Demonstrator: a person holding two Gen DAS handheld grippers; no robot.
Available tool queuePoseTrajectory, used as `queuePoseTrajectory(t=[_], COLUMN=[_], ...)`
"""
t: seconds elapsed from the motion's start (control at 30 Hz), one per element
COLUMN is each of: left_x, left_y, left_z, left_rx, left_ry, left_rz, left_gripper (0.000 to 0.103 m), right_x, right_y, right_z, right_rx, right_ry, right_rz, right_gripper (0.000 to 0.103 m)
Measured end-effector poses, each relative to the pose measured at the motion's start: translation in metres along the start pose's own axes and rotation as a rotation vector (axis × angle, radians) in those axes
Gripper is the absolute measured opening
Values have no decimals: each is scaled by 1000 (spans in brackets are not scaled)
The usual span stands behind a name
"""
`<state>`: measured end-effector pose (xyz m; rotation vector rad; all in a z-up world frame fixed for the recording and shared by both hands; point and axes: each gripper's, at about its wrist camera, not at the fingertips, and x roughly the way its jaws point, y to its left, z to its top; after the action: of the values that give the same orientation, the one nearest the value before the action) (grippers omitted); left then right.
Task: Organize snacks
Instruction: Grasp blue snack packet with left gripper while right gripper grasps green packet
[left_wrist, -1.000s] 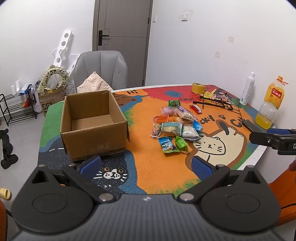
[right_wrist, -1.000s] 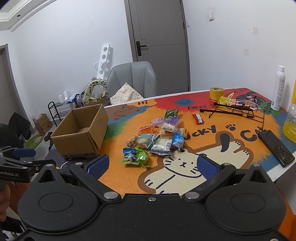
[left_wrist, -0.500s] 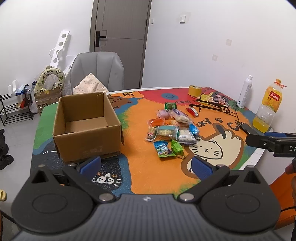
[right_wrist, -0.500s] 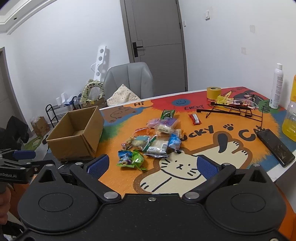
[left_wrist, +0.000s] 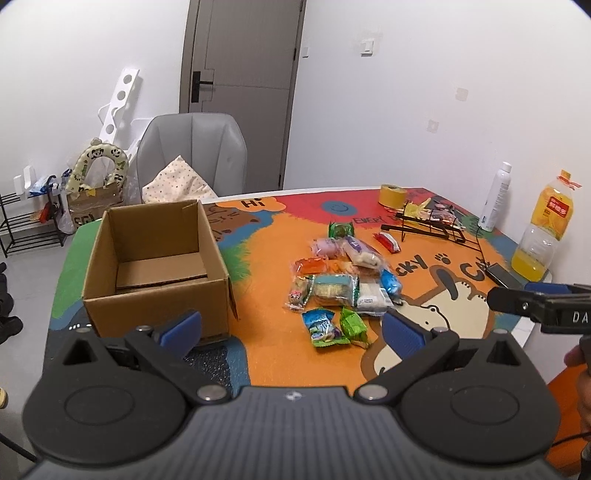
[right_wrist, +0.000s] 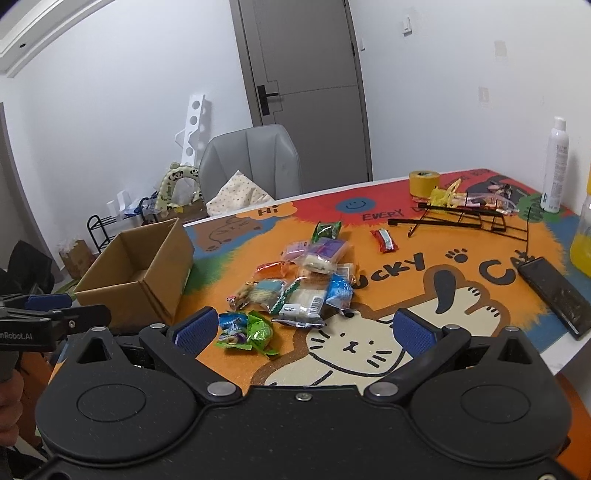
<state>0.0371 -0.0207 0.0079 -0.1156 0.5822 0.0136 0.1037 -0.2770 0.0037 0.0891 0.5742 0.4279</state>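
A pile of wrapped snacks (left_wrist: 341, 284) lies mid-table on the colourful cat mat; it also shows in the right wrist view (right_wrist: 295, 288). A red snack bar (left_wrist: 386, 242) lies apart behind it. An open, empty cardboard box (left_wrist: 155, 266) stands to the left, also in the right wrist view (right_wrist: 136, 273). My left gripper (left_wrist: 291, 328) is open and empty, held above the table's near edge between box and pile. My right gripper (right_wrist: 301, 330) is open and empty, just short of the nearest green and blue packets (right_wrist: 245, 332).
A black wire rack (right_wrist: 461, 218), yellow tape roll (right_wrist: 424, 183), white spray bottle (right_wrist: 556, 166), orange juice bottle (left_wrist: 543, 236) and black phone (right_wrist: 554, 291) sit at the right. A grey chair (left_wrist: 192, 158) stands behind the table.
Both grippers have drifted slightly; the views shifted a little, bringing the box and snacks marginally nearer. Nothing was picked up and both stay open.
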Motion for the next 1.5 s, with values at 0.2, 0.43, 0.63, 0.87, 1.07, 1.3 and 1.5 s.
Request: queuePoseTrajectory(t=[0.2, 0.43, 0.63, 0.87, 1.07, 1.3, 1.5], left_x=[17, 41, 63, 88, 109, 135, 147], left_y=[1, 1, 0, 1, -1, -2, 0], left_z=[2, 1, -3, -6, -6, -5, -5], left_rx=[-15, -25, -31, -45, -47, -88, -121], left_ry=[-17, 8, 27, 50, 71, 132, 163], left_rz=[24, 10, 6, 1, -11, -29, -46], left_gripper=[103, 103, 103, 102, 95, 71, 66], right_x=[20, 35, 51, 80, 106, 130, 147], right_y=[-10, -26, -39, -41, -42, -31, -15], right_z=[-4, -8, -11, -13, -14, -9, -6], right_rx=[25, 60, 91, 83, 94, 91, 77], right_ry=[26, 31, 27, 61, 118, 196, 251], right_rz=[18, 13, 33, 68, 91, 157, 204], right_gripper=[103, 103, 103, 95, 86, 72, 62])
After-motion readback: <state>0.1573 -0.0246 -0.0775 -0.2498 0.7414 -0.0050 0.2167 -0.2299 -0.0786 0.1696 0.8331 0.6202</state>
